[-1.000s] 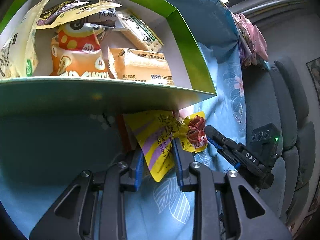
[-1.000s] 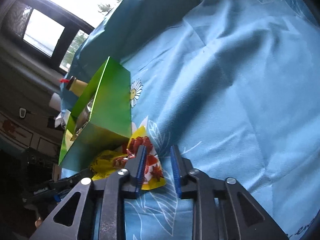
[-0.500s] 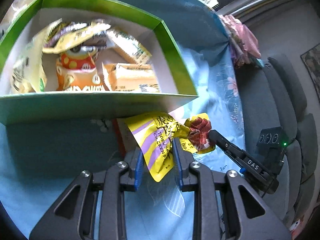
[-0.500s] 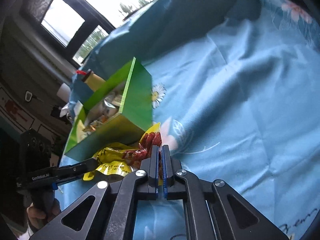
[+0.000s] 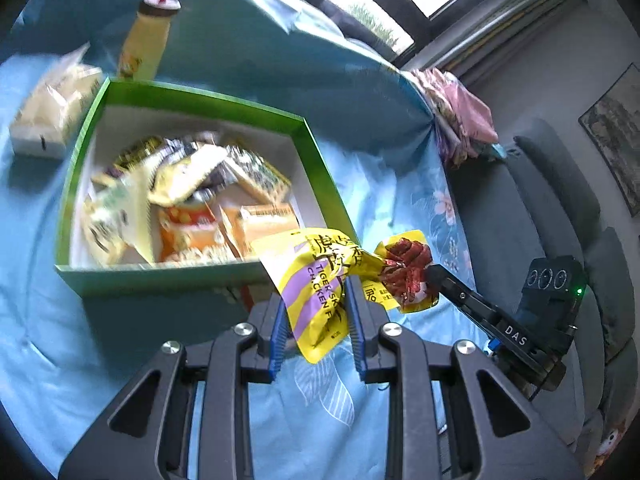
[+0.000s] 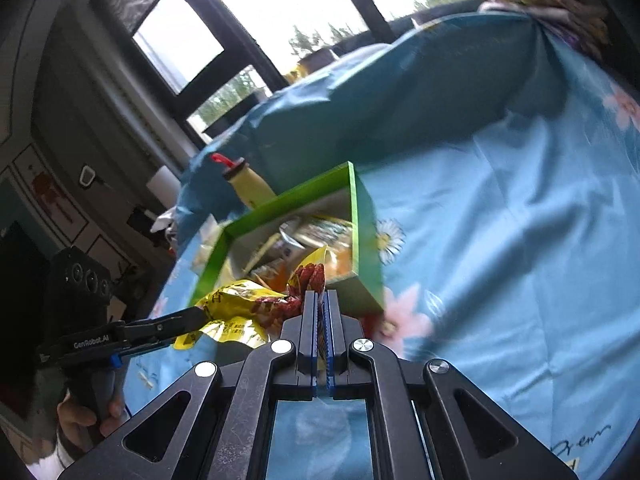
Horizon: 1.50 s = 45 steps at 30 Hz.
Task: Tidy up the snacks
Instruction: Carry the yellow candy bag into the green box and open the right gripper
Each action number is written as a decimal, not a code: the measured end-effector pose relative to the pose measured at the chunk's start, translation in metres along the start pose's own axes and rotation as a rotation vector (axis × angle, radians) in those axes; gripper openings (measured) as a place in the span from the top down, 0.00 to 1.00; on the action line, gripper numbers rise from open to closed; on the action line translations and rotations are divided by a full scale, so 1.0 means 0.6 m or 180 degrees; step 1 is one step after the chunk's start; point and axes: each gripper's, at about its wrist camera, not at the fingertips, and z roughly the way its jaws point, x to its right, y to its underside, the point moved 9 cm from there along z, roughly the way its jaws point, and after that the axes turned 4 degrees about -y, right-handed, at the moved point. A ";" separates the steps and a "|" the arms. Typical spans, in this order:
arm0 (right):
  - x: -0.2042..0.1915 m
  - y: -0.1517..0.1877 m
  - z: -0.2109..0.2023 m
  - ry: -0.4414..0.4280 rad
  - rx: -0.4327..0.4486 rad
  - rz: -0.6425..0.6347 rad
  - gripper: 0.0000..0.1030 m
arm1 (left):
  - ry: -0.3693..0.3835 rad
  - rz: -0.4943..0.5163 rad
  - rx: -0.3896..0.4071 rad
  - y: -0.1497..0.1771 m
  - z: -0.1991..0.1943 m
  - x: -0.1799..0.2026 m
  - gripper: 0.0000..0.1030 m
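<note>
Left gripper [image 5: 316, 320]: jaws clamp lower end of yellow chicken snack packet [image 5: 320, 284], held above blue floral cloth [image 5: 312, 412]. Right gripper [image 6: 320, 320]: jaws pinched shut on packet's red-printed end. Beyond, green box [image 5: 200, 280] full of snacks; yellow bottle [image 5: 146, 38] behind.

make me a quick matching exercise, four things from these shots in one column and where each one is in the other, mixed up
Things:
1. yellow packet
2. orange packet
3. bottle
4. white pack

Places:
A. behind the green box
B. inside the box
C. left of the box, on the cloth
D. held by the left gripper and right gripper

Pairs: 1-D, 2-B, 3-A, 4-C
</note>
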 end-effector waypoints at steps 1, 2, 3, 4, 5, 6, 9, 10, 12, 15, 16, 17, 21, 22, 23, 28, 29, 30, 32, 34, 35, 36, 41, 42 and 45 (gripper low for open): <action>-0.007 -0.005 0.003 -0.0011 0.0010 -0.0029 0.96 | -0.0016 0.0010 0.0029 -0.006 -0.005 -0.003 0.74; -0.015 -0.012 0.009 -0.0027 0.0020 -0.0052 0.96 | -0.0030 0.0018 0.0055 -0.011 -0.009 -0.005 0.74; -0.020 -0.017 0.013 -0.0041 0.0025 -0.0066 0.96 | -0.0049 0.0024 0.0088 -0.019 -0.013 -0.009 0.74; -0.027 -0.024 0.022 -0.0059 0.0023 -0.0081 0.96 | -0.0071 0.0032 0.0114 -0.025 -0.016 -0.014 0.74; -0.030 -0.027 0.026 -0.0070 0.0018 -0.0084 0.96 | -0.0100 0.0039 0.0138 -0.032 -0.020 -0.020 0.74; -0.035 -0.031 0.034 -0.0080 0.0004 -0.0100 0.96 | -0.0121 0.0042 0.0158 -0.038 -0.022 -0.024 0.74; -0.046 -0.040 0.054 -0.0098 -0.0022 -0.0147 0.96 | -0.0158 0.0027 0.0195 -0.054 -0.025 -0.039 0.74; -0.048 -0.045 0.063 -0.0108 -0.0028 -0.0152 0.96 | -0.0163 0.0022 0.0204 -0.058 -0.027 -0.046 0.74; -0.049 -0.050 0.074 -0.0120 -0.0045 -0.0147 0.96 | -0.0183 0.0013 0.0215 -0.066 -0.026 -0.056 0.74; -0.050 -0.056 0.094 -0.0120 -0.0077 -0.0144 0.96 | -0.0215 0.0001 0.0210 -0.077 -0.019 -0.069 0.74; -0.048 -0.058 0.102 -0.0122 -0.0092 -0.0135 0.96 | -0.0219 -0.0002 0.0205 -0.078 -0.018 -0.074 0.74; -0.047 -0.058 0.107 -0.0119 -0.0102 -0.0132 0.96 | -0.0224 -0.0008 0.0200 -0.081 -0.015 -0.079 0.74; -0.039 -0.055 0.128 -0.0104 -0.0171 -0.0110 0.96 | -0.0256 -0.0028 0.0163 -0.086 -0.001 -0.097 0.74; -0.036 -0.053 0.134 -0.0096 -0.0197 -0.0100 0.96 | -0.0267 -0.0030 0.0154 -0.086 0.003 -0.101 0.74; -0.032 -0.049 0.142 -0.0080 -0.0231 -0.0088 0.96 | -0.0280 -0.0036 0.0142 -0.086 0.008 -0.107 0.74; -0.024 -0.043 0.172 -0.0015 -0.0333 -0.0076 0.96 | -0.0308 -0.0078 0.0085 -0.084 0.022 -0.125 0.74; -0.023 -0.042 0.176 -0.0006 -0.0351 -0.0074 0.96 | -0.0314 -0.0085 0.0073 -0.084 0.025 -0.130 0.74; -0.022 -0.040 0.180 0.0005 -0.0367 -0.0077 0.96 | -0.0319 -0.0089 0.0069 -0.084 0.026 -0.132 0.74; -0.021 -0.037 0.187 0.0034 -0.0403 -0.0092 0.96 | -0.0343 -0.0090 0.0057 -0.083 0.030 -0.138 0.74; -0.019 -0.035 0.192 0.0055 -0.0430 -0.0097 0.96 | -0.0354 -0.0096 0.0047 -0.082 0.032 -0.140 0.74; -0.017 -0.033 0.195 0.0073 -0.0448 -0.0102 0.96 | -0.0367 -0.0095 0.0041 -0.081 0.034 -0.141 0.74; -0.015 -0.032 0.198 0.0086 -0.0464 -0.0106 0.96 | -0.0372 -0.0096 0.0036 -0.080 0.036 -0.142 0.74; -0.010 -0.028 0.205 0.0149 -0.0521 -0.0125 0.96 | -0.0392 -0.0096 0.0017 -0.078 0.041 -0.146 0.74; -0.010 -0.028 0.207 0.0157 -0.0531 -0.0128 0.96 | -0.0399 -0.0098 0.0014 -0.077 0.042 -0.147 0.74; -0.008 -0.026 0.211 0.0177 -0.0564 -0.0137 0.96 | -0.0413 -0.0102 0.0009 -0.076 0.043 -0.150 0.73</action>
